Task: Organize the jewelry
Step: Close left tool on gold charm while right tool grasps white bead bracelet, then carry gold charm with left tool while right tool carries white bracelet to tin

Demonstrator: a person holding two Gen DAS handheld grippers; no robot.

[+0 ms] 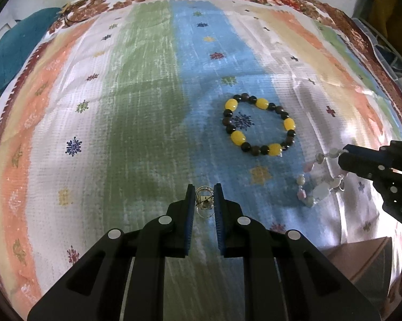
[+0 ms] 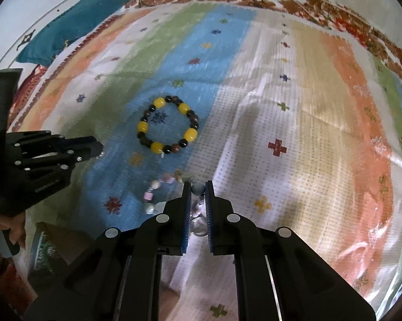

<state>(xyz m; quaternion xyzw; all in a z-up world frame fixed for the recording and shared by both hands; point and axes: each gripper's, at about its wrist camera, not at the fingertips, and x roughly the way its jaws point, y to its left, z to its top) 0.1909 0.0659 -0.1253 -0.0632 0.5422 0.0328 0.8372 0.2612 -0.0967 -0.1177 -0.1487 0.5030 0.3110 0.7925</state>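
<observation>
A small silvery ring piece (image 1: 204, 200) sits pinched between the narrow jaws of the left gripper (image 1: 204, 191), low over the blue stripe of the plastic-covered striped cloth (image 1: 136, 85), while the right gripper (image 2: 198, 187) has its jaws closed on one end of a pastel bead bracelet (image 2: 158, 187), whose remaining beads trail onto the cloth just to its left. A yellow-and-dark bead bracelet (image 1: 260, 124) lies flat and untouched beyond both, near but apart from the pastel strand. The risks look plain: the ring piece is tiny and held only near the tips, so a slight loosening could drop it onto the glossy cover, where it may be hard to see; the hanging pastel strand could drag, snag the yellow bracelet, or slip bead by bead from the grip if lifted quickly.
</observation>
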